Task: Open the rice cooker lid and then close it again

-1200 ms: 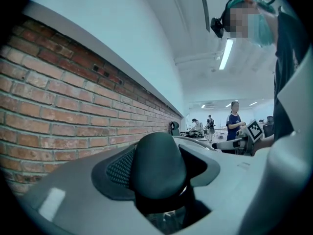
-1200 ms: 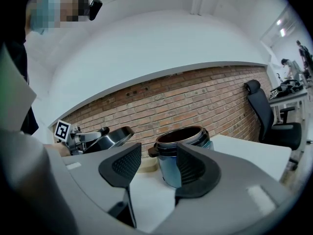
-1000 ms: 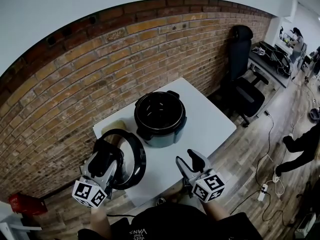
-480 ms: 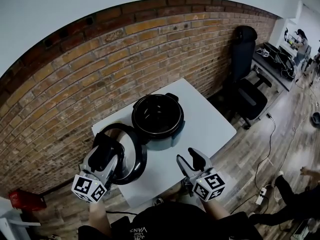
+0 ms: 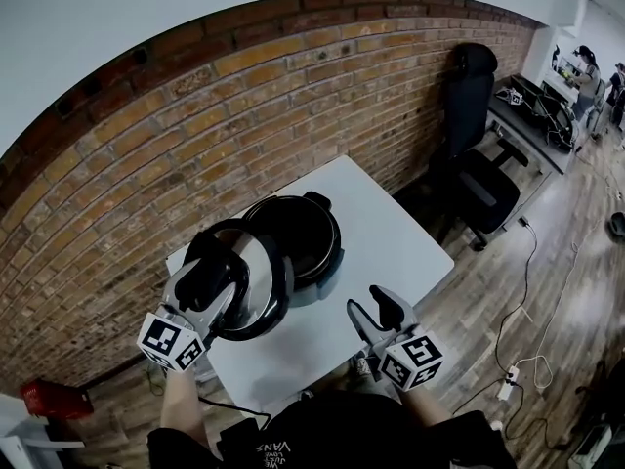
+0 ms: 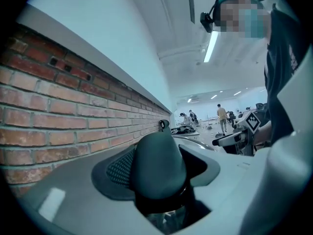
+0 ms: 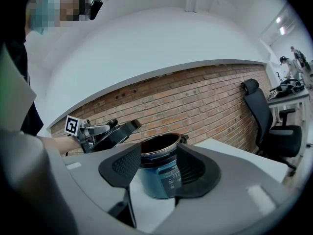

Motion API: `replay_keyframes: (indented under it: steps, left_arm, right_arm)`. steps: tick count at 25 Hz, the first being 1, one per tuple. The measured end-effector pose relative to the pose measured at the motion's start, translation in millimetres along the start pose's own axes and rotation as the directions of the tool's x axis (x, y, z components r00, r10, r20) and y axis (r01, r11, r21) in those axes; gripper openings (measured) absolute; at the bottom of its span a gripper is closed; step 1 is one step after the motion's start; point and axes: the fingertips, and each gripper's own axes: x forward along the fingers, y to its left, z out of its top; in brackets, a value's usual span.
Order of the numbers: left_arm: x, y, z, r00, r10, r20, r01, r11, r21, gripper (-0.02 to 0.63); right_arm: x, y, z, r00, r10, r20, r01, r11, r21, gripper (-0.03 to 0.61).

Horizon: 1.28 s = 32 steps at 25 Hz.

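The rice cooker stands open on the white table, its dark inner pot showing. Its round lid, black-rimmed with a silver underside, hangs tilted over the cooker's left rim. My left gripper is shut on the lid's dark knob, which fills the space between the jaws in the left gripper view. My right gripper stands open at the table's near edge, nothing between its fingers. In the right gripper view the cooker sits straight ahead beyond the pads, the lid to its left.
A brick wall runs close behind the table. A black office chair stands to the right, with desks and people beyond. Cables lie on the wood floor. A red object sits low at the left.
My left gripper has carried the lid up and to the right, from beside the cooker to over its left rim. The right gripper has shifted only slightly.
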Motion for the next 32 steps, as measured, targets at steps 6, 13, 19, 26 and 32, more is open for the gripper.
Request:
replay_keyframes:
  steps: [6, 13, 19, 26, 32]
  left_arm:
    - [64.3, -2.4, 2.1, 0.994, -0.107, -0.015, 0.107, 0.994, 0.009, 0.279]
    - [121.1, -7.8, -17.5, 0.974, -0.201, -0.105, 0.205, 0.979, 0.02, 0.279]
    - [151.1, -13.4, -29.9, 0.943, -0.267, -0.199, 0.288, 0.954, 0.083, 0.279]
    - [167.7, -17.0, -40.7, 0.901, -0.348, -0.257, 0.386, 0.916, 0.11, 0.279]
    - [176.5, -23.3, -42.9, 0.87, -0.404, -0.282, 0.45, 0.885, 0.12, 0.279]
  right_arm:
    - [2.5, -35.8, 10.7, 1.0, -0.017, 0.004, 0.017, 1.0, 0.003, 0.218]
    - [6.2, -66.7, 16.8, 1.0, -0.028, 0.012, 0.028, 1.0, 0.013, 0.218]
    - [6.5, -88.1, 18.5, 0.999, -0.047, 0.016, 0.047, 0.999, 0.026, 0.218]
    - [7.4, -97.8, 16.6, 0.998, -0.069, 0.012, 0.068, 0.997, 0.035, 0.218]
    - [6.7, -99.4, 11.8, 0.997, -0.078, -0.004, 0.078, 0.996, 0.037, 0.218]
